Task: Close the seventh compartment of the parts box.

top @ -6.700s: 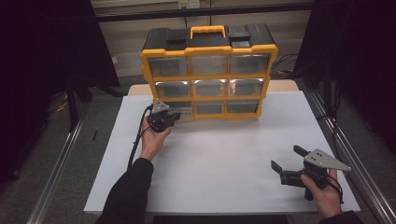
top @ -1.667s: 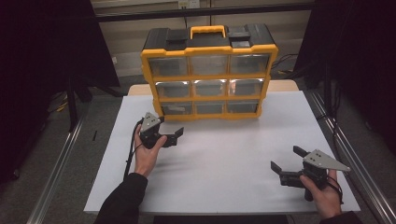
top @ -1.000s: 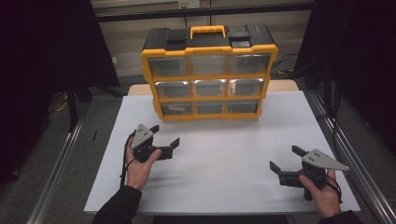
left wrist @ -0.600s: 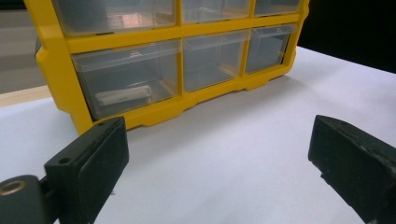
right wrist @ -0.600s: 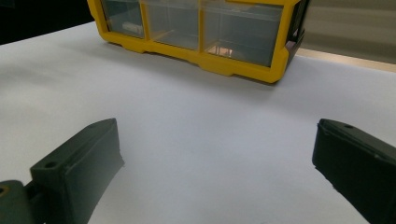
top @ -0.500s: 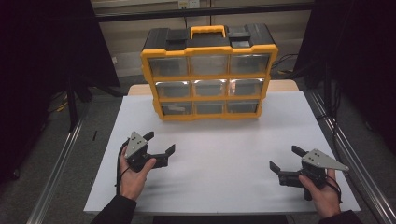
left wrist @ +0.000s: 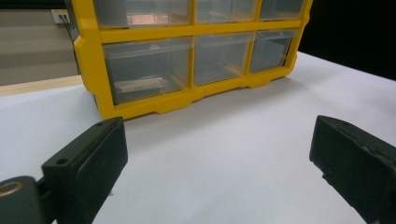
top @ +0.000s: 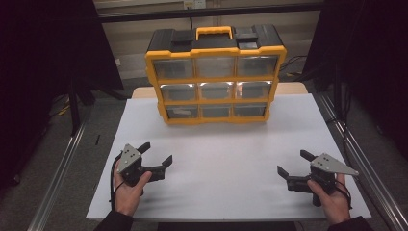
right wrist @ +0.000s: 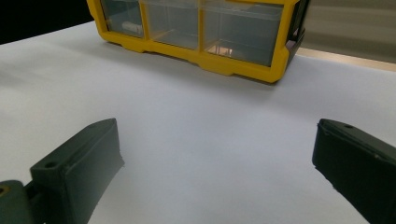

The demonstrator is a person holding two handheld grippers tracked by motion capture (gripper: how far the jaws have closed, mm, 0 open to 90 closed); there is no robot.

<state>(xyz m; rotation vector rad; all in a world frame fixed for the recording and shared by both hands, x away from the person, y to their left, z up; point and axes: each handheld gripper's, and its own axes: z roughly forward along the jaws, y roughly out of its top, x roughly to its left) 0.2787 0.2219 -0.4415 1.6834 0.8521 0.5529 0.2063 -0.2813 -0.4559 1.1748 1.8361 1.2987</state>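
A yellow and black drawer organiser with clear drawers stands upright at the back of the white table. Its drawers look closed; the bottom left one holds a pale object. My left gripper rests at the front left of the table, open, with nothing between its jaws. It faces the organiser from a distance. My right gripper sits at the front right, also open and holding nothing, its jaws pointing left over bare table. The organiser's lower row lies well ahead of it.
Metal rails run along both sides of the table. Dark curtains hang left and right, and a pale wall stands behind the organiser. Bare white tabletop stretches between the two grippers and in front of the organiser.
My left gripper has drawn back from the organiser's bottom left drawer to the front left of the table. The right gripper has stayed put.
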